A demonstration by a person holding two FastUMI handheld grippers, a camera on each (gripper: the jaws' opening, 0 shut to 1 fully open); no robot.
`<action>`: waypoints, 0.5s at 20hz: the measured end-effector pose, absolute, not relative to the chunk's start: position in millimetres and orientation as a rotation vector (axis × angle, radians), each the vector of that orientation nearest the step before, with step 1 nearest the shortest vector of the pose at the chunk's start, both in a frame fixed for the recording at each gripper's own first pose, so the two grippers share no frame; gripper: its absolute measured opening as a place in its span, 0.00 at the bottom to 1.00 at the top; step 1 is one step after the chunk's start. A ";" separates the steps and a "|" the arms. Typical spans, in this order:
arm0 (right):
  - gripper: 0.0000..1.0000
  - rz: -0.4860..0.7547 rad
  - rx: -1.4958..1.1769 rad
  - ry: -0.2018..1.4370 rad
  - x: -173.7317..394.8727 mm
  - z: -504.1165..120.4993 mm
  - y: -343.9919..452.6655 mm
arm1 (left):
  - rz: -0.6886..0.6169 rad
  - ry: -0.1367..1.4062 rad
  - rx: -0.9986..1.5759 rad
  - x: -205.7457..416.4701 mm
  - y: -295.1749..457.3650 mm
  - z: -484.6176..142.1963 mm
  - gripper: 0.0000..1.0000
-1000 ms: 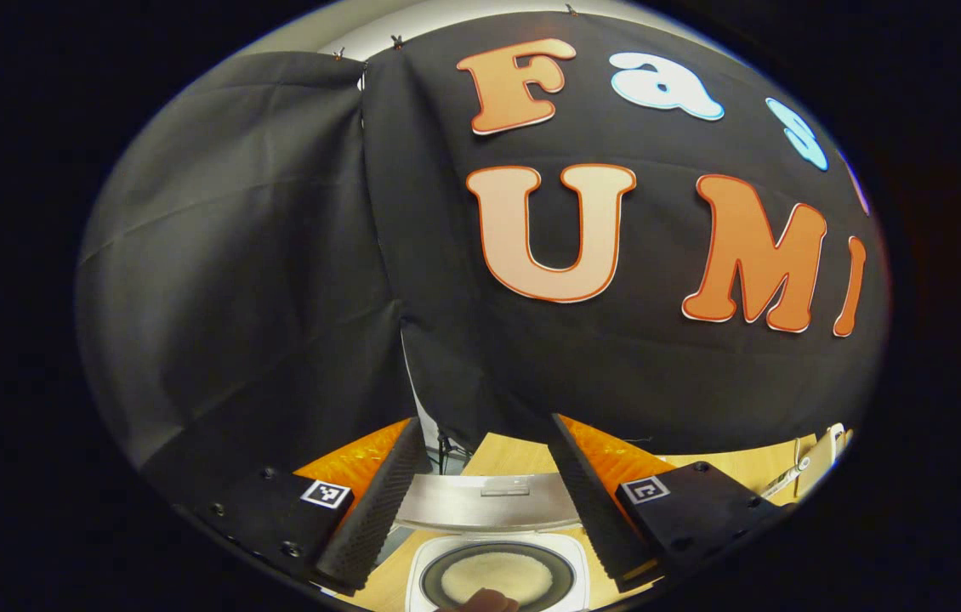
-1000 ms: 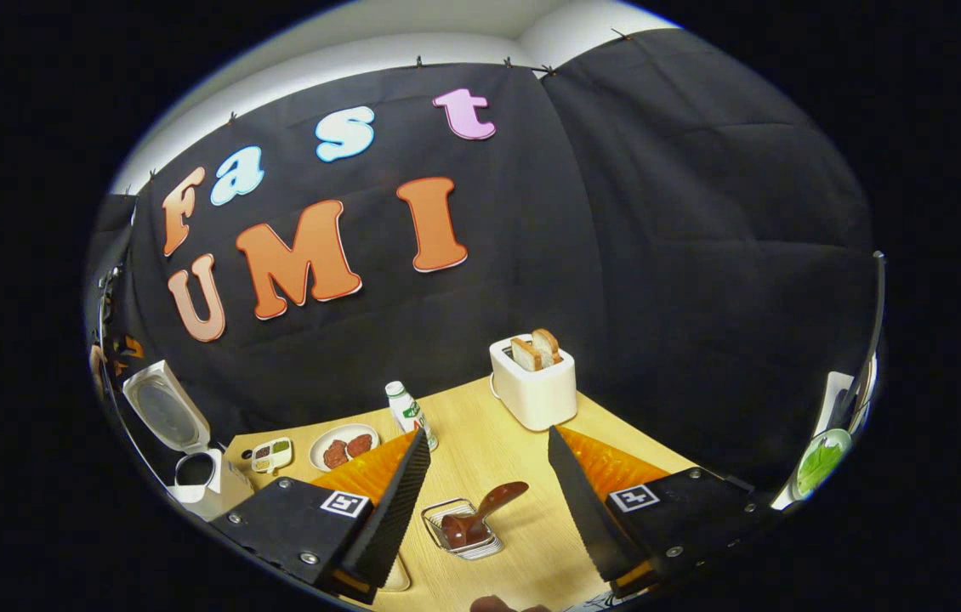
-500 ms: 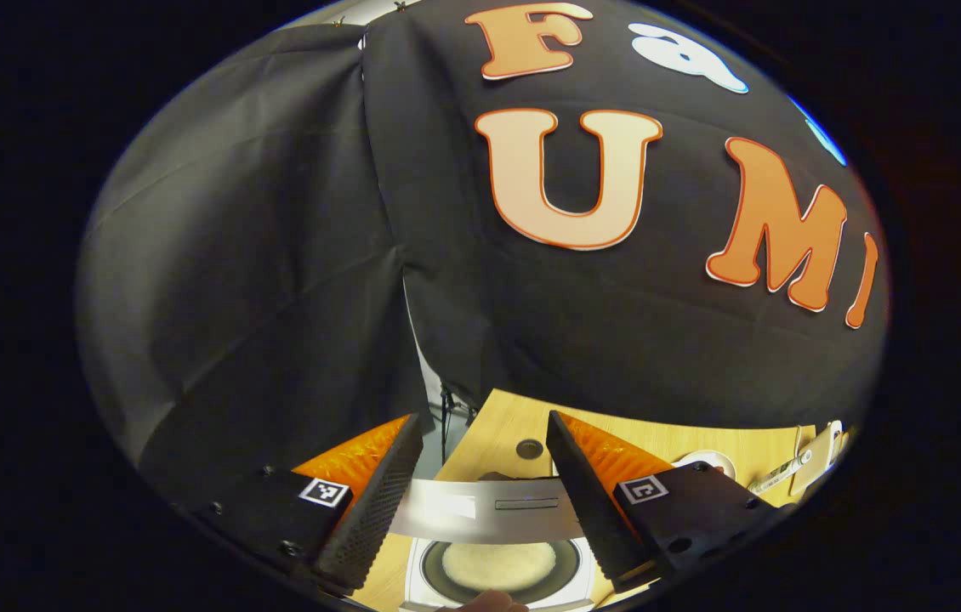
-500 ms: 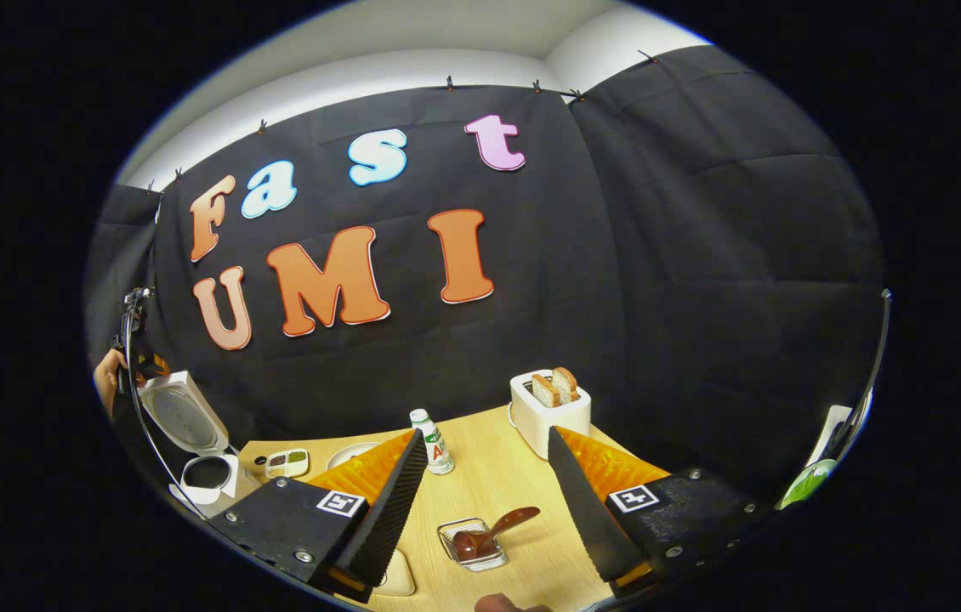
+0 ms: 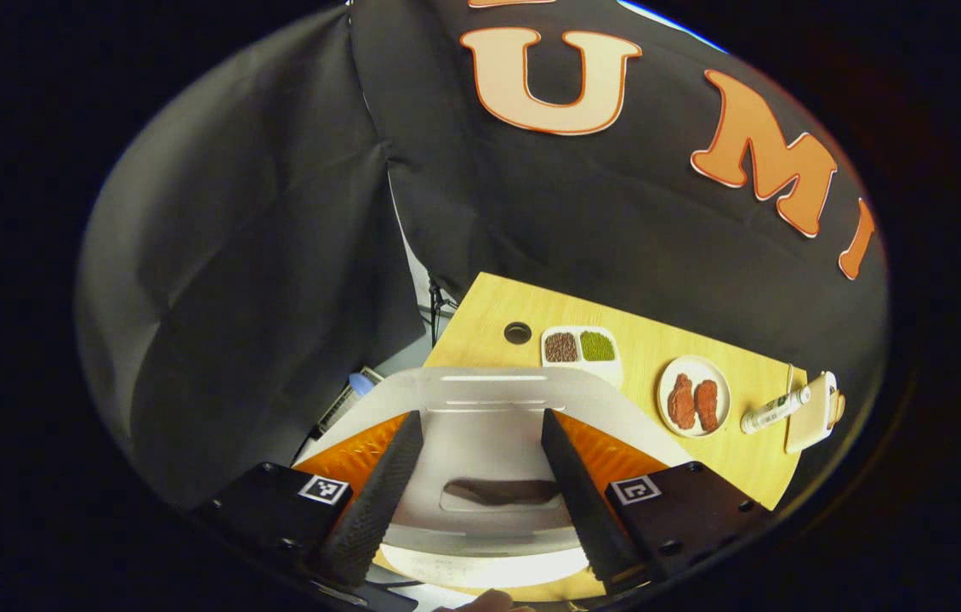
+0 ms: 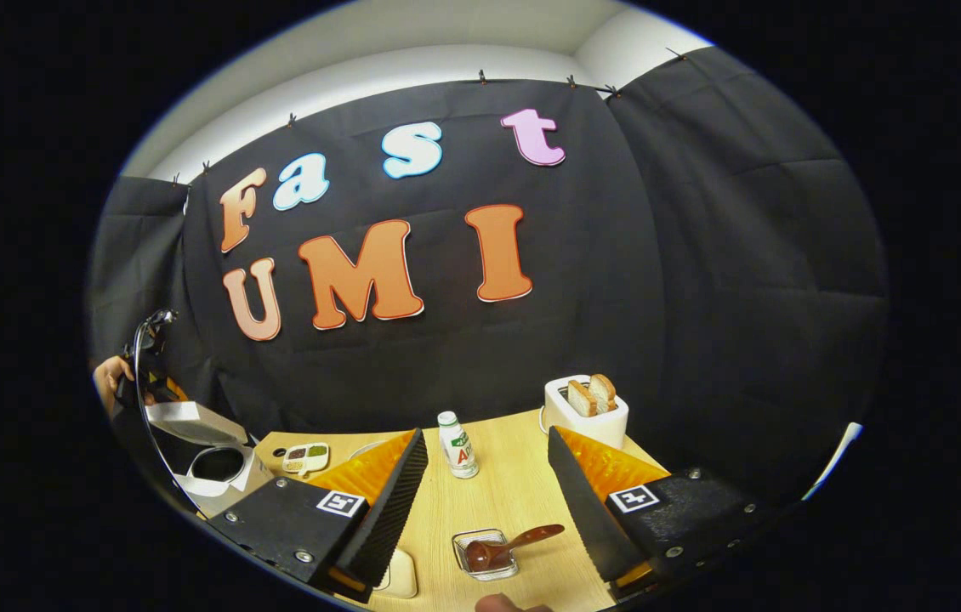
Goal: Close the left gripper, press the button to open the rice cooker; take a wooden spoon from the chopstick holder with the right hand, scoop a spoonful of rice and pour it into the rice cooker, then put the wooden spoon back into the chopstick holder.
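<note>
lid half down, spoon back in its holder

in the left gripper view, the left gripper (image 5: 479, 476) hangs just above the rice cooker (image 5: 480, 565), its jaws released and spread wide with nothing between them. the rice cooker lid (image 5: 485, 425) fills the gap between the fingers (image 5: 378, 493); whether either finger touches the lid cannot be told. the lid is tilted partway over the pot, and a pale strip of the cooker's body shows beneath its near edge. beyond the lid, on the wooden table (image 5: 642, 340), sit a small two-part dish of grains (image 5: 580, 348), a white plate with two pieces of meat (image 5: 694, 396) to its right, and a small bottle (image 5: 774, 410) seen lying on its side farther right. a round hole (image 5: 518, 332) marks the far left of the tabletop.

in the right gripper view, the right gripper (image 6: 485, 501) is also released, jaws wide apart and holding nothing. between and below its fingers, the wooden spoon (image 6: 508, 547) rests in the chopstick holder (image 6: 485, 554), bowl down inside and handle leaning out to the right. far left, the rice cooker shows with its lid angled over the dark pot, and a hand (image 6: 110, 376) is behind it. a toaster with bread (image 6: 587, 408) stands at the far right of the table.
</note>
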State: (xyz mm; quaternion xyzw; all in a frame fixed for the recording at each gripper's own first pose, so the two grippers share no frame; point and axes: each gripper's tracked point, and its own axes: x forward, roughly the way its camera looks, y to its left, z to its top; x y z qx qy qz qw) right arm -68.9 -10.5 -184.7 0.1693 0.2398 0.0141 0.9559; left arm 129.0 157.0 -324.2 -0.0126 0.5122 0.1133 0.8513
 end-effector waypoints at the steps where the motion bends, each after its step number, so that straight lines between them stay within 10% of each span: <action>1: 0.89 0.041 0.348 0.483 -66.0 -183.8 -6.7 | 0.236 1.105 -0.032 119.5 155.4 -331.0 0.97; 10: 0.89 0.173 0.349 0.491 -51.3 -188.0 33.5 | 0.228 1.323 -0.068 47.8 146.1 -413.9 0.98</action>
